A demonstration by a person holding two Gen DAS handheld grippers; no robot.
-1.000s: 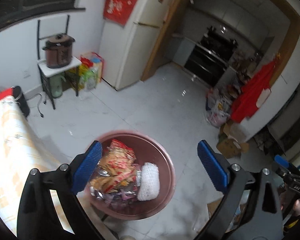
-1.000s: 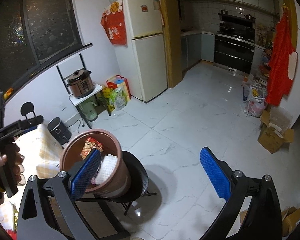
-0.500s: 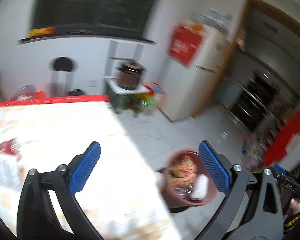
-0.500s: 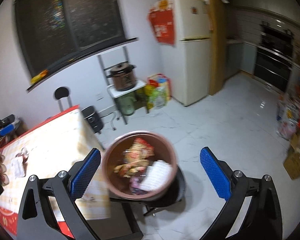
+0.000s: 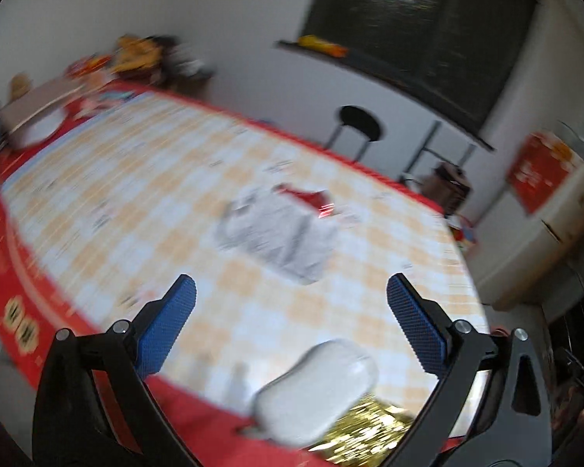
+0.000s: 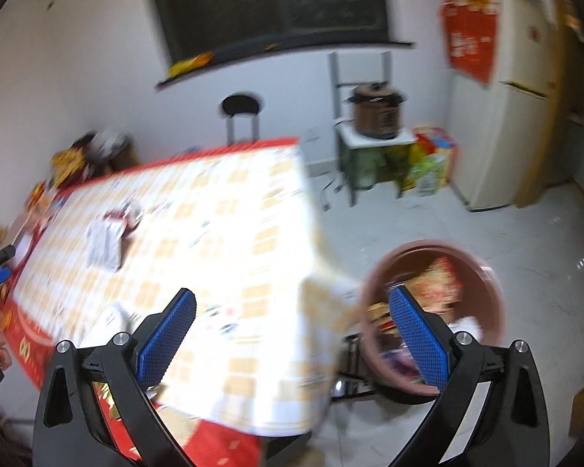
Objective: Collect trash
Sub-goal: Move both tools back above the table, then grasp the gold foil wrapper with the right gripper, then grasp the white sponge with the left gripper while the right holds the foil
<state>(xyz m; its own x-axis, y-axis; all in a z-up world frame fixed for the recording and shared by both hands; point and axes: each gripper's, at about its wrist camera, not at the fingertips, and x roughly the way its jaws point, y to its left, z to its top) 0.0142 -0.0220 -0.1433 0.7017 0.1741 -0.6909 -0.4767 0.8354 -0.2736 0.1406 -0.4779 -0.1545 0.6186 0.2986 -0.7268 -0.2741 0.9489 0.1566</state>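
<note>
My left gripper (image 5: pixel 292 319) is open and empty above the checked table (image 5: pixel 136 194). A silver wrapper (image 5: pixel 280 237) with a red wrapper (image 5: pixel 307 198) behind it lies mid-table ahead of it. A white packet (image 5: pixel 315 389) and a gold foil wrapper (image 5: pixel 366 436) lie at the near edge. My right gripper (image 6: pixel 292 323) is open and empty over the table's corner. The brown trash bin (image 6: pixel 432 311), holding several wrappers, stands to the right of the table. The silver wrapper also shows in the right wrist view (image 6: pixel 105 241).
Cluttered items (image 5: pixel 136 54) sit at the table's far end. A black stool (image 6: pixel 241 113), a stand with a brown cooker (image 6: pixel 377 113), bags (image 6: pixel 428 163) and a fridge (image 6: pixel 506 97) line the wall. The floor (image 6: pixel 486 233) is white tile.
Both grippers have swung left from the bin toward the table. The left view now faces the tabletop wrappers; the bin has shifted to the right in the right view.
</note>
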